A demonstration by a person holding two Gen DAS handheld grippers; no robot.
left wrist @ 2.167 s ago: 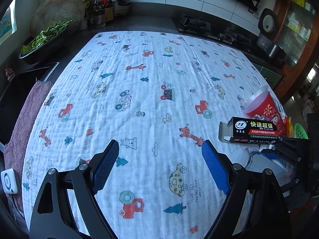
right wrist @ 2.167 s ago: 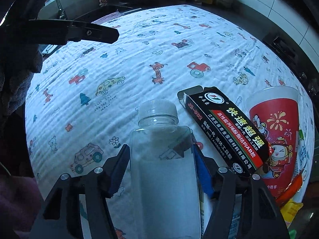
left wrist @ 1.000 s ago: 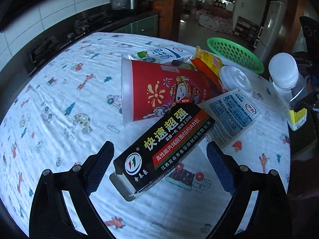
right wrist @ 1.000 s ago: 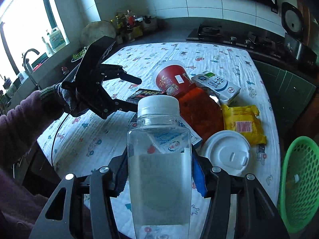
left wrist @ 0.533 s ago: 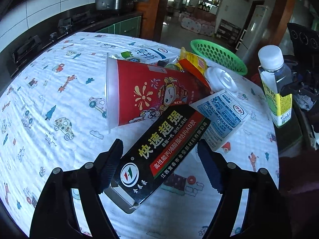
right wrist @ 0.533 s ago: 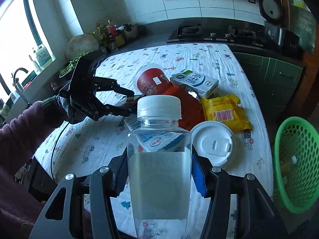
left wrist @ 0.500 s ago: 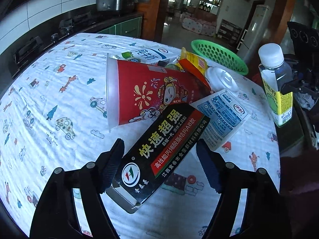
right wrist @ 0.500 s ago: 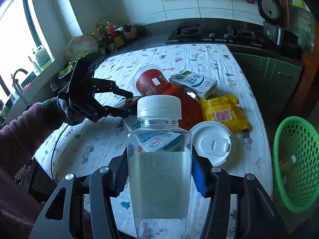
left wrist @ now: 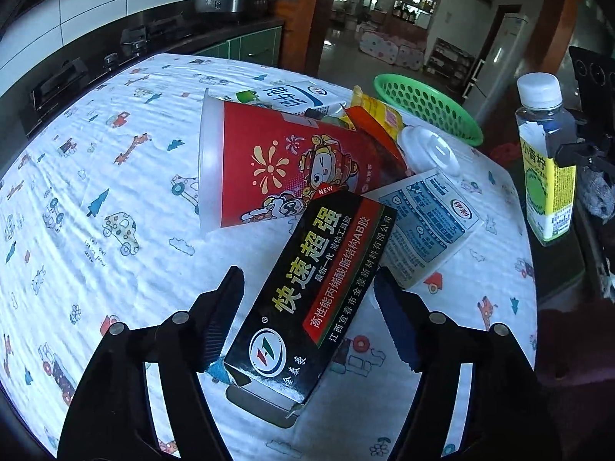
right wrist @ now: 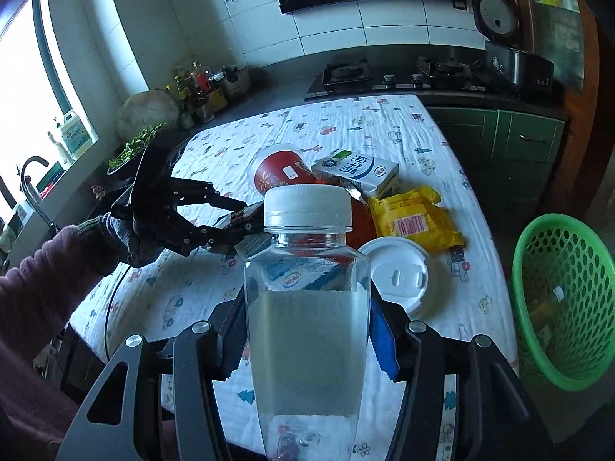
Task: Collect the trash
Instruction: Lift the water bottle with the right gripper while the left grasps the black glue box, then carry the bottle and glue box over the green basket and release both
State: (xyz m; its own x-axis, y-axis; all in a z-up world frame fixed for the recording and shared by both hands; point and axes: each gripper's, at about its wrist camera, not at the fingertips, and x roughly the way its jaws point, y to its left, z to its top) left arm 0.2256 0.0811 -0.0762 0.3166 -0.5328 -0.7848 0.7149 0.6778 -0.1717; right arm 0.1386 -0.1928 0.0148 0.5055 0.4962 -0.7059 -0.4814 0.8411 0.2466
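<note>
A black glue box lies on the printed tablecloth, propped on a red paper cup. My left gripper straddles the box, and its jaws are closing. The left pad is almost at the box's edge, while the right pad still stands off it. In the right wrist view the left gripper reaches in from the left over the box. My right gripper is shut on a clear bottle with a white cap. It holds the bottle upright, beyond the table's edge.
A green basket stands on the floor just off the table's edge, with some trash inside. On the cloth lie a milk carton, a yellow packet, a white lid and a flattened blue-white carton. A stove and counter run behind.
The left jaws have narrowed around the glue box and come a little closer to it. The right gripper has rolled and shifted slightly with the bottle still in it.
</note>
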